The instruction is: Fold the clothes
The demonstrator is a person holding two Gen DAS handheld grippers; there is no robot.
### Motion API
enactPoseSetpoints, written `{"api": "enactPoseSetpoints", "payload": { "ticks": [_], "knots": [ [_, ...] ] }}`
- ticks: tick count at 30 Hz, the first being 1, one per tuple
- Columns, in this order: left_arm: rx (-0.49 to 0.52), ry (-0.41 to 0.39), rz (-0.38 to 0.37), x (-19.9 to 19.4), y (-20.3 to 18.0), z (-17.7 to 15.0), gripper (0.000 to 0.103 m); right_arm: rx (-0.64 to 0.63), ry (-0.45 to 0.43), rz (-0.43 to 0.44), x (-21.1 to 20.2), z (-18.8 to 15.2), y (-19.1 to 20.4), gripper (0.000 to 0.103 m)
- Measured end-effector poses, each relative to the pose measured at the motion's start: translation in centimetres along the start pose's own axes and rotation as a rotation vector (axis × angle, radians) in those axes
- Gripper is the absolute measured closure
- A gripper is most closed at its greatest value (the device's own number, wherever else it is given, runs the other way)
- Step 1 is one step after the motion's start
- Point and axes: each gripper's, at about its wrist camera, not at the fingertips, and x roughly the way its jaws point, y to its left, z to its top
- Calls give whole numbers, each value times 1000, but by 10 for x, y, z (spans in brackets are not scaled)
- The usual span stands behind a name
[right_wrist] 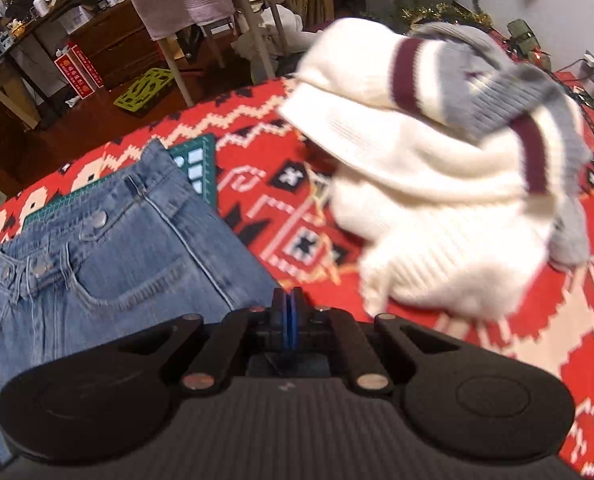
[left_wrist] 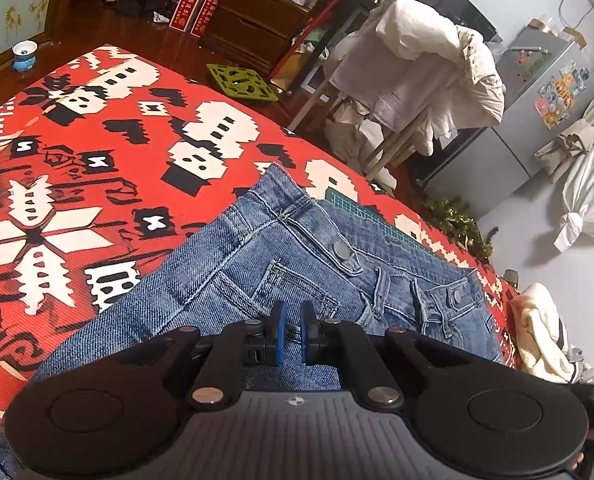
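Blue jeans point(left_wrist: 225, 280) lie flat on a red patterned blanket point(left_wrist: 97, 128), waistband and metal button facing up. My left gripper point(left_wrist: 294, 316) hovers low over the front pocket, its blue pads a narrow gap apart with only denim showing between them. In the right wrist view the jeans point(right_wrist: 109, 256) are at the left, and my right gripper point(right_wrist: 288, 300) sits at their right edge with its pads pressed together and nothing visible between them. A crumpled white knit sweater point(right_wrist: 437, 200) with grey and maroon trim lies on the blanket to the right of that gripper, blurred.
A green cutting mat point(right_wrist: 197, 168) pokes out from under the waistband. The sweater point(left_wrist: 541, 332) also shows at the blanket's right edge. Beyond the bed are a chair draped with white laundry point(left_wrist: 417, 60), a wooden dresser point(left_wrist: 257, 20) and a green grid tile point(left_wrist: 241, 84) on the floor.
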Motion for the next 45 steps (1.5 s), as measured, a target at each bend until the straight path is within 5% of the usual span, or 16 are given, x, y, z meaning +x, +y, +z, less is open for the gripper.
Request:
{"api": "enactPoseSetpoints", "payload": {
  "ticks": [13, 24, 38, 45],
  "knots": [
    [5, 3, 0, 0, -2, -1, 98, -6, 45, -11, -37, -49, -36, 101],
    [2, 9, -2, 1, -2, -2, 98, -26, 18, 17, -61, -69, -18, 94],
    [7, 25, -3, 4, -1, -3, 98, -294, -108, 237, -31, -60, 160, 94],
    [-6, 27, -10, 4, 3, -2, 98, -405, -182, 241, 5, -43, 238, 94]
  ]
}}
